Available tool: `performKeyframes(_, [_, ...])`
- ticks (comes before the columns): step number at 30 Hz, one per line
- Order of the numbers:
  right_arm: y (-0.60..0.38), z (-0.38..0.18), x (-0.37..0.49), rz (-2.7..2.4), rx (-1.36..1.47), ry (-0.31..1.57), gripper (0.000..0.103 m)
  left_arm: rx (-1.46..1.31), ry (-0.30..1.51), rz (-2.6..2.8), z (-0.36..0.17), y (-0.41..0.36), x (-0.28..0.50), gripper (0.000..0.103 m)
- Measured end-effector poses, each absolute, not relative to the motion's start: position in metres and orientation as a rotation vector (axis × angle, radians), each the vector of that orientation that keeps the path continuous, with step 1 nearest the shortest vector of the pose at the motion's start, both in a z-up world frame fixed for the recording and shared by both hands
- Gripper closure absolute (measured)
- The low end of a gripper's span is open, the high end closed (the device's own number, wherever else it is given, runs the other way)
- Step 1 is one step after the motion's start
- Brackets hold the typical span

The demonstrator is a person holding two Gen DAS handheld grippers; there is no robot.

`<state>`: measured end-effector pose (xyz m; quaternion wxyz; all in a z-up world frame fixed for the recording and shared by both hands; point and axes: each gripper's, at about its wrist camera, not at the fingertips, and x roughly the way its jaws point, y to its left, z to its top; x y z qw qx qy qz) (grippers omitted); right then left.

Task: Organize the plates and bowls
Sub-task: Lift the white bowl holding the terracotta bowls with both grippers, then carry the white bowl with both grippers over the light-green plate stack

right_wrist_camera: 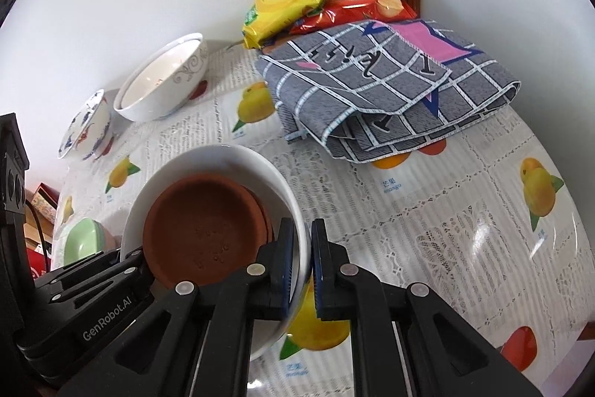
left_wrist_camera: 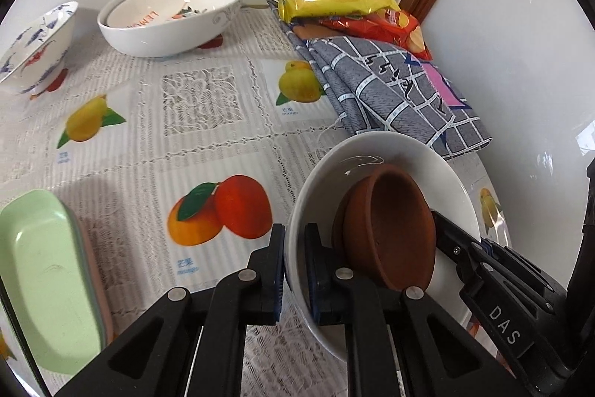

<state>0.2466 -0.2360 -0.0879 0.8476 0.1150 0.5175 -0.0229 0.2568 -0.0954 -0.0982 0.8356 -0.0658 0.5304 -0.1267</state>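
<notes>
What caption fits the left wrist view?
Both grippers, left and right, clamp opposite rims of white bowl holding brown dishes.

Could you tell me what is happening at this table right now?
A person with two handheld grippers is tidying dishes. The left gripper and the right gripper are each clamped on opposite rims of a white bowl, which holds brown clay saucers. Farther back on the fruit-print tablecloth sit a large white bowl and a blue-patterned bowl; green dishes lie nearby.
</notes>
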Motion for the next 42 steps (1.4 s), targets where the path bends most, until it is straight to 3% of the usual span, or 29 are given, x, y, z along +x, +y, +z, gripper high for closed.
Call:
performKeyframes(19, [-0.198, -0.043, 0.220, -0.007, 0.240, 1.043, 0.094, -0.173, 1.051, -0.234, -0.052, -0.058, 0.220, 0.093])
performKeyframes(42, [-0.162, -0.021, 0.206, 0.035, 0.229, 1.006, 0.094, -0.187, 1.014, -0.203, -0.033, -0.021, 0.196, 0.092])
